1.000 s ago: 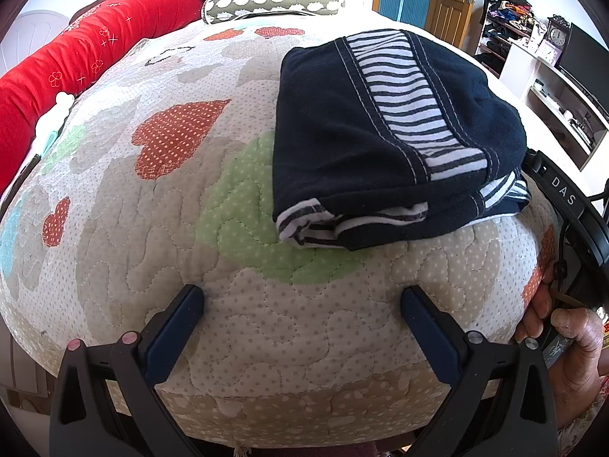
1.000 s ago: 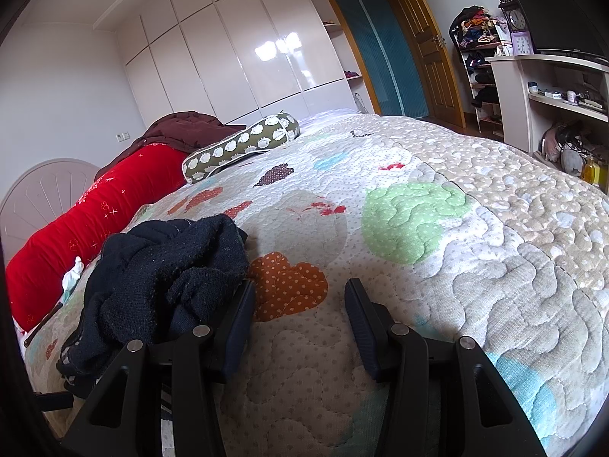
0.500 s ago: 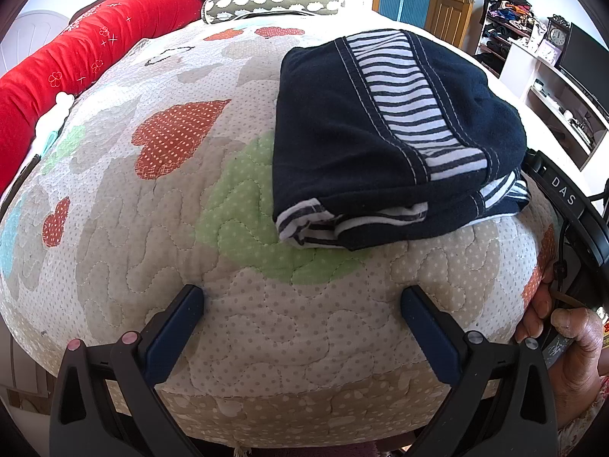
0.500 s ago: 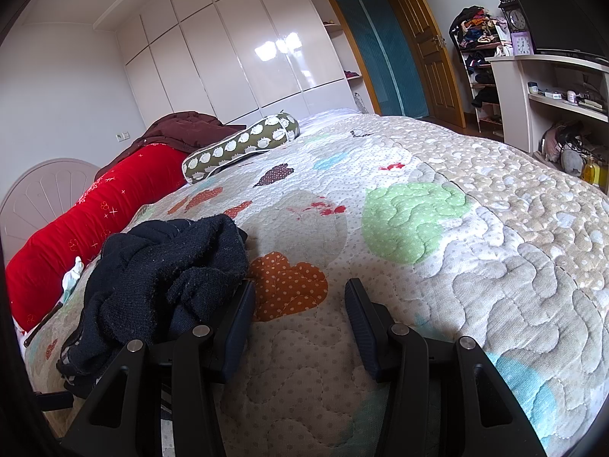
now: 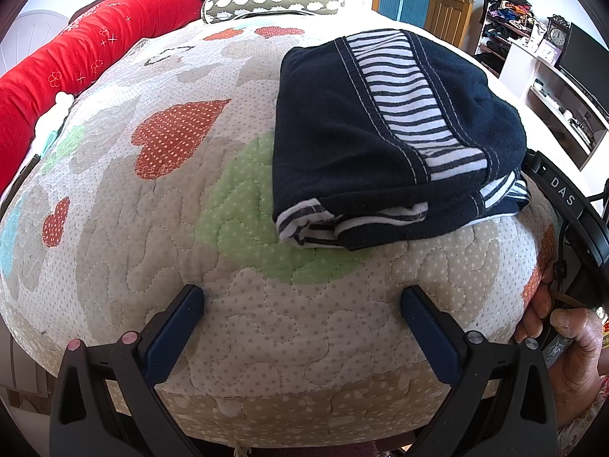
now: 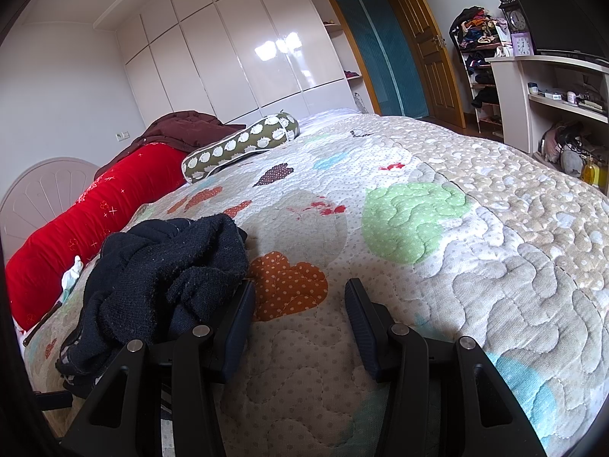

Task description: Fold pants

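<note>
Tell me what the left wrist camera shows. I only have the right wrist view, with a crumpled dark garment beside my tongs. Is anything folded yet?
Observer: Yes. A pair of navy pants with a striped band lies folded on the quilt.
Operator: Are the left tongs holding it?
Observer: No. The left tongs are open and empty, short of the pants, over bare quilt.
Operator: Anything else near the pants?
Observer: A hand at that view's right edge holds a black device marked DAS, just right of the pants.

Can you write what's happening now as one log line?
pants: folded on quilt | left gripper: open, empty | right gripper: open, empty
</note>
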`<state>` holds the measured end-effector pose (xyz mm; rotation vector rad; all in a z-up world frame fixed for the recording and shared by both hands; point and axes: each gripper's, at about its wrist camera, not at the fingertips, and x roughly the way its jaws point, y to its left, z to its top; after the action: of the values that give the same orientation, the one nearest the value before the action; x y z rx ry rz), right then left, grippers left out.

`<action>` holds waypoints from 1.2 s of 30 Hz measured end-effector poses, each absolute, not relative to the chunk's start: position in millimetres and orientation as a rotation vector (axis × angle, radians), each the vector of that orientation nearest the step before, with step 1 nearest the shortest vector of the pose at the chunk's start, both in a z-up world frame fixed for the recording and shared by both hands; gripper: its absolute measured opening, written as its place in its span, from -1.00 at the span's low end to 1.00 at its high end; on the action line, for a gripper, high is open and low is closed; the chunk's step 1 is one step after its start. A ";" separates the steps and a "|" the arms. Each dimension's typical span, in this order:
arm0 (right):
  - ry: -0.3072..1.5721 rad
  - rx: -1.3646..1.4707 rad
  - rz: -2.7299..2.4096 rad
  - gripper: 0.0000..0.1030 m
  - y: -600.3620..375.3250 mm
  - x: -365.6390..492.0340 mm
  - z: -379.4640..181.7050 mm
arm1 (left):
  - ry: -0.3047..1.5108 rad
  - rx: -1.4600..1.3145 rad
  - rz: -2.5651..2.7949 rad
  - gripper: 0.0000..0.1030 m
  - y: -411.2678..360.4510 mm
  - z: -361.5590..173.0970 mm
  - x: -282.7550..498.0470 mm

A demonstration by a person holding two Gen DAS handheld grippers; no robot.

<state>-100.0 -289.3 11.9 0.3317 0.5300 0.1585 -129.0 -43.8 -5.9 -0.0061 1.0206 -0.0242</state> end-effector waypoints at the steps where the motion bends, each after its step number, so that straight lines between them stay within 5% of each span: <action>1: 0.530 0.330 0.158 0.01 -289.6 -99.6 11.5 | 1.021 -0.006 -0.024 1.00 -43.8 -6.0 -129.0; 36: 0.575 0.135 0.070 0.04 -278.4 -93.9 14.0 | 1.005 0.010 -0.105 1.00 -36.5 -6.9 -131.0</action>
<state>-93.9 -278.4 14.0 0.1355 0.5747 0.0702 -131.0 -36.5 -6.9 0.0097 1.0054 -0.1050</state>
